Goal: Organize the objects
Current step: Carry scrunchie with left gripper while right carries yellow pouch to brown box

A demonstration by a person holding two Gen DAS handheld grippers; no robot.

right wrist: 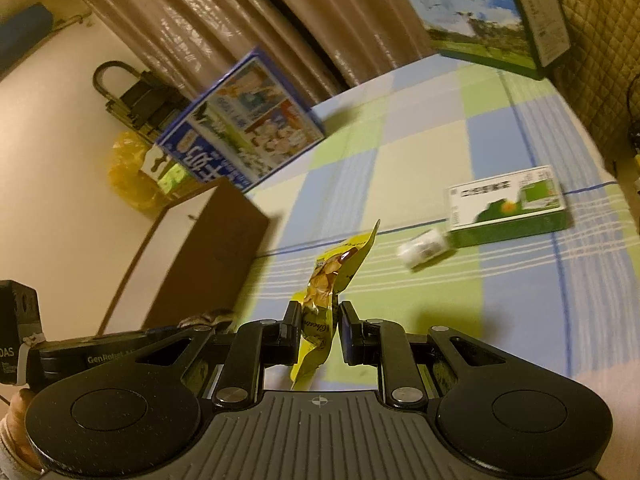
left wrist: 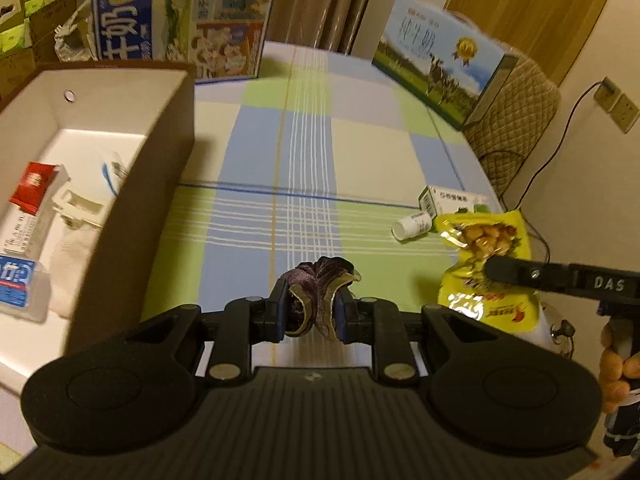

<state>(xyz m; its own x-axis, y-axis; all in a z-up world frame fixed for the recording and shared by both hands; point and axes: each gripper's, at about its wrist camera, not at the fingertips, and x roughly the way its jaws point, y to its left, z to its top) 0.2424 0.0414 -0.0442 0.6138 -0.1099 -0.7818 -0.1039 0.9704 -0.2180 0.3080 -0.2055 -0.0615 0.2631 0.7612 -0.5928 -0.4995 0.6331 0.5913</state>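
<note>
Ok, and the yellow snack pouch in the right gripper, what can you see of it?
The yellow snack pouch is glossy plastic with a clear window showing tan nuts or beans and red print lower down. The right gripper is shut on its middle, holding it edge-on above the checked tablecloth. It looks crinkled; nothing else touches it.

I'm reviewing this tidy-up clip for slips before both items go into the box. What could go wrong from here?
1. The right gripper pinches only the lower part of the yellow snack pouch; the floppy top could swing or slide out.
2. The left gripper holds a soft velvet scrunchie that bulges past the jaws and might snag on the brown box wall.
3. The small white bottle lies on its side beside the green carton; a bump may roll it.
</note>
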